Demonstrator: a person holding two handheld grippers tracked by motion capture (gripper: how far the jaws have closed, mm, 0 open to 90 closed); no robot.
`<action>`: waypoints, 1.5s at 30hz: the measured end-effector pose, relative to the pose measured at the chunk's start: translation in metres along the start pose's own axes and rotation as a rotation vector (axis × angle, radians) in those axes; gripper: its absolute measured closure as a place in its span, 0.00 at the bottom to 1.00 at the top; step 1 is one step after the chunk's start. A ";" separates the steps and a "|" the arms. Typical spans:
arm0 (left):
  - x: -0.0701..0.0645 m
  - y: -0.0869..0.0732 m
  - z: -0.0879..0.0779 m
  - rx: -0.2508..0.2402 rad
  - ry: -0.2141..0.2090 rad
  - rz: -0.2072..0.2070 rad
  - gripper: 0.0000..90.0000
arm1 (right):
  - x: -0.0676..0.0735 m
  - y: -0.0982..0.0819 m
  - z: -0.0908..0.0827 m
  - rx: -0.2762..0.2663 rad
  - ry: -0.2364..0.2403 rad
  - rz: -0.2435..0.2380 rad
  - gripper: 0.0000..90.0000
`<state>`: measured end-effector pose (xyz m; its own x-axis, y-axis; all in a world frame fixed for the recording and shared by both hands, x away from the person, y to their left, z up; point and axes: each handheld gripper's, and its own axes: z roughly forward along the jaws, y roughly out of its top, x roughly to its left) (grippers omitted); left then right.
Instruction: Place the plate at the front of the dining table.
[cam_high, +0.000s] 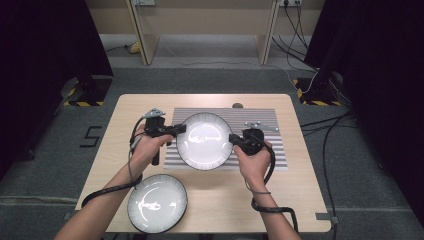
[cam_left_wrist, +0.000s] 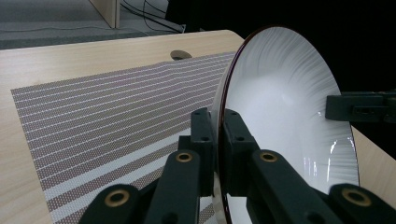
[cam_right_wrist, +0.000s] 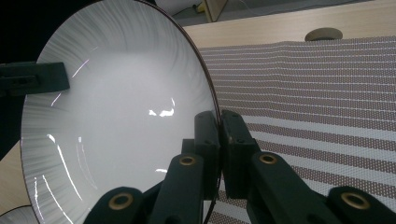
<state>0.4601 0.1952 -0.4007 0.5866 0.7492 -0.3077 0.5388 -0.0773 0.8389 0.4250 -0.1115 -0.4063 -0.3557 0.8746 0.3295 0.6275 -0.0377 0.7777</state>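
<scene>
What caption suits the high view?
Both grippers, left gripper and right gripper, clamp opposite rims of a white plate over the striped mat.

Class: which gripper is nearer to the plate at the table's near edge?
Left. The left gripper clamps the lifted plate above the near plate; the right gripper clamps its opposite rim, farther away.

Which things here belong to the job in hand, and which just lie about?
In the job: held plate; left gripper and right gripper, each clamped on its rim; striped mat beneath.
Lying about: second plate at the table's near edge; round cap; floor cables.
</scene>
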 end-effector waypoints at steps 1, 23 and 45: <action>0.001 0.001 0.002 0.001 -0.001 0.003 0.94 | -0.001 0.000 0.001 -0.001 -0.001 0.000 0.96; 0.012 0.009 0.024 0.001 -0.004 -0.017 0.93 | -0.012 0.011 0.014 -0.003 -0.031 0.006 0.96; 0.020 0.014 0.042 0.007 0.004 -0.038 0.93 | -0.022 0.019 0.025 0.001 -0.046 0.020 0.96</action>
<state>0.5046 0.1812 -0.4141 0.5629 0.7544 -0.3376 0.5652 -0.0532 0.8232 0.4621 -0.1193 -0.4122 -0.3104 0.8950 0.3203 0.6354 -0.0552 0.7702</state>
